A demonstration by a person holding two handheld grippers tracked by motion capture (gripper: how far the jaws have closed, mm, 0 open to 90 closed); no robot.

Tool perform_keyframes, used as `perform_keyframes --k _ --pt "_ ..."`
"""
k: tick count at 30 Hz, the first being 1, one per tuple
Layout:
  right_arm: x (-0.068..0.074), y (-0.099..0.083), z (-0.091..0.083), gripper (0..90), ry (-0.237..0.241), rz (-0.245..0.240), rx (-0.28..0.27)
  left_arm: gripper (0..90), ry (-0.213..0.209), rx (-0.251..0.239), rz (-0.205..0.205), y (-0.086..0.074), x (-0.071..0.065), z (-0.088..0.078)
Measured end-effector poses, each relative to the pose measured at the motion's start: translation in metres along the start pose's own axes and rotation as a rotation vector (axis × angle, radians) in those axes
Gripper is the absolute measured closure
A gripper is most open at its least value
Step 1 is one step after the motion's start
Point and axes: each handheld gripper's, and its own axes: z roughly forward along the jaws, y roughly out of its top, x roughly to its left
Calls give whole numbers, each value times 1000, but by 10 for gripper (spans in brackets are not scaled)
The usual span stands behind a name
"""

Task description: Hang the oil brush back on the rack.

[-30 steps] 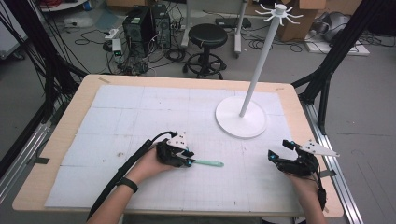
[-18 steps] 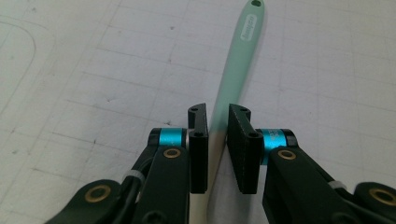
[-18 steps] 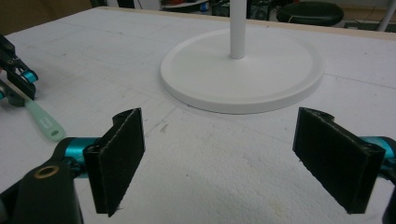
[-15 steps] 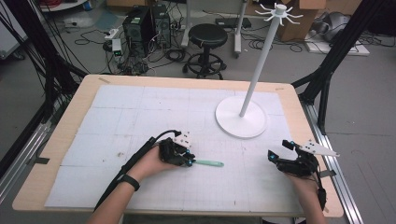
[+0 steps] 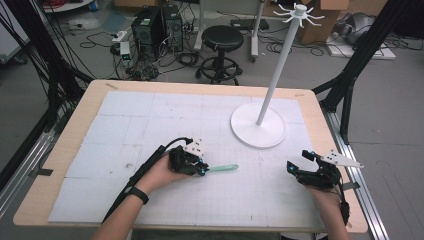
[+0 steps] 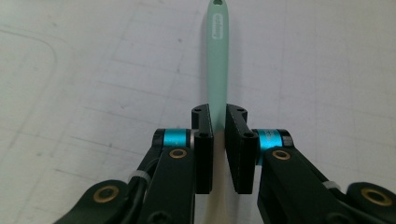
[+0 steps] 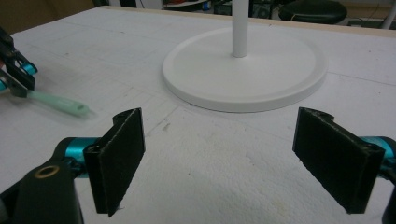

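A mint-green utensil handle [image 5: 223, 168] lies on the white gridded mat, pointing right. My left gripper [image 5: 202, 170] holds its near end. In the left gripper view the two black jaws have just been closing, and the left gripper [image 6: 218, 112] is now shut on the handle [image 6: 217, 56], which runs away from the pads. My right gripper [image 5: 299, 161] rests near the table's right front, open. In its own view the right gripper [image 7: 224, 140] has its pads wide apart over bare mat, with the green handle [image 7: 58, 102] and the left gripper [image 7: 14, 70] far to the left.
A white stand with a round base [image 5: 257, 132] and a tall pole [image 5: 280, 65] with hooks on top stands at the right rear of the mat. Its base [image 7: 243, 74] lies just beyond my right gripper. The wooden table edge [image 5: 320, 115] runs close on the right.
The left gripper has crept slightly right along the handle, and the handle's free end sits a little higher in the picture. The right hand has not moved.
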Motion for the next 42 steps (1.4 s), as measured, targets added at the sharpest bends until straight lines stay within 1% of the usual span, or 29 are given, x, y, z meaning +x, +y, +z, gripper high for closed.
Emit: perform_keyframes --k 4,6,8,12,16,17,20,22,26,28,30,32,34,38,41,42 --pt "1 0 0 162 0 -2 2 821 16 -66 -28 5 3 -11" --pt "0 0 0 162 0 -2 2 821 26 -91 -29 8 4 -16" --pt "0 0 0 162 0 -1 0 821 46 -121 -29 11 6 -20" --pt "0 0 0 162 1 0 1 821 62 -178 -50 15 9 -28" --pt "0 0 0 162 2 2 -2 821 95 -235 -73 22 12 -37" --pt "0 0 0 163 2 3 0 821 99 -255 -81 24 13 -39" --pt "0 0 0 162 1 2 0 821 118 -297 -85 34 15 -46" --pt "0 0 0 162 1 5 0 821 152 -320 -85 40 16 -51" --pt "0 0 0 162 2 1 -1 821 178 -408 -108 50 20 -61" --pt "0 0 0 162 2 2 -4 821 211 -450 -109 57 21 -65" --pt "0 0 0 163 2 1 -5 821 233 -488 -114 65 22 -69" --pt "-1 0 0 162 3 4 -6 821 245 -530 -122 73 24 -73" --pt "-1 0 0 163 6 6 -6 821 266 -566 -111 82 24 -77" --pt "-1 0 2 163 11 4 -5 822 279 -635 -87 102 25 -84" --pt "-2 0 1 163 10 6 -9 822 294 -662 -64 117 25 -87" --pt "-2 0 1 163 11 11 -10 822 293 -676 -64 121 25 -88"
